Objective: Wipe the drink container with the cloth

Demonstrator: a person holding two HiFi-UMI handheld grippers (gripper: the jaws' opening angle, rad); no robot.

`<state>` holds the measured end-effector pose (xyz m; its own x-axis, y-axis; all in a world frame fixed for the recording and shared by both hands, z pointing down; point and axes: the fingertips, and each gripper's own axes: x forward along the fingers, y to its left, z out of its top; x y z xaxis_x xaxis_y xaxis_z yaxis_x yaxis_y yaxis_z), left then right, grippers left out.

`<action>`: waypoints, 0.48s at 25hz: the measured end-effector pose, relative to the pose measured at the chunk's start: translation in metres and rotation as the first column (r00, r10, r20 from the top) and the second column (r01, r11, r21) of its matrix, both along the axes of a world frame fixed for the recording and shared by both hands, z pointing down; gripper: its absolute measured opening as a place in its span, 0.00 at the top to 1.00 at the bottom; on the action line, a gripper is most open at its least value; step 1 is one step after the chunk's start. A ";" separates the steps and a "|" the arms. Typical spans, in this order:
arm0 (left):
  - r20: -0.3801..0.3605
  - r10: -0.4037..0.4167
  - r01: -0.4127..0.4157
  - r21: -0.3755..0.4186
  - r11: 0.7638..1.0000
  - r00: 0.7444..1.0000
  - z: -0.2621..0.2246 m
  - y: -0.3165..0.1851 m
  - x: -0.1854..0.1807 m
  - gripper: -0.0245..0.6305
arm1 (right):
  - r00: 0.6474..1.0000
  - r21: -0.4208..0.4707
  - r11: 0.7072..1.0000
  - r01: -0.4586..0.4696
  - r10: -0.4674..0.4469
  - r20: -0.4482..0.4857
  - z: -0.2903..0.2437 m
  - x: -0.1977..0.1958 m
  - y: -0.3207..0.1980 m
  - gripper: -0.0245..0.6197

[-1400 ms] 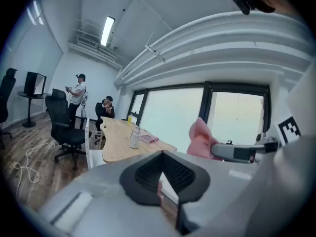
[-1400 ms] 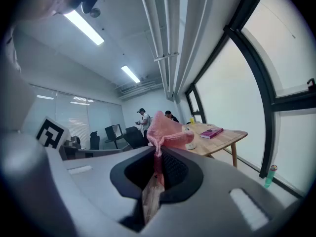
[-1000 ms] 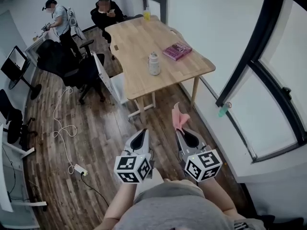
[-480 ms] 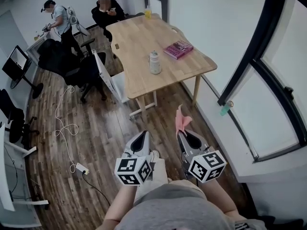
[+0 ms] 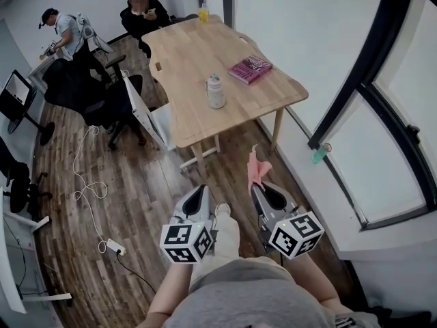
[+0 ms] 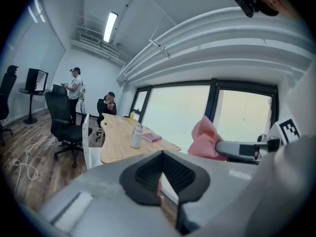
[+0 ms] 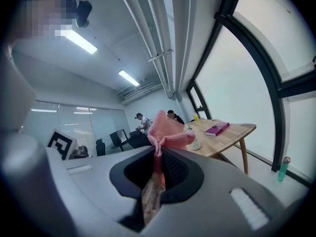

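Left gripper [image 5: 199, 191]: jaws pressed together with nothing between them, held over the floor [image 5: 143, 183].
Right gripper [image 5: 259, 187]: jaws pinching the pink cloth [image 5: 256, 169], which sticks out past their tips.
Drink container [image 5: 216, 91]: upright on the surface [image 5: 191, 46], toward its near end, well apart from both grippers.
Book [image 5: 250, 69]: near the surface's right edge.

No legible print anywhere, even on the pink book [image 5: 250, 69].

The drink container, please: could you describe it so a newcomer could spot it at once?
Find the wooden table beside the white wall. Toward its near end stands the drink container, a pale upright bottle beside a pink book; the yellow cup sits at the far end.
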<state>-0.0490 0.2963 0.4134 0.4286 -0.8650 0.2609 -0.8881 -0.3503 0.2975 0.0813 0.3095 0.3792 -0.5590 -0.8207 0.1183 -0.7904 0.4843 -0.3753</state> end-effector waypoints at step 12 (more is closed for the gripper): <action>0.005 0.057 -0.057 -0.026 0.998 0.998 0.010 -0.135 -0.004 0.96 | 1.000 -0.021 0.999 -0.026 0.026 -0.016 -0.006 -0.005 -0.135 0.92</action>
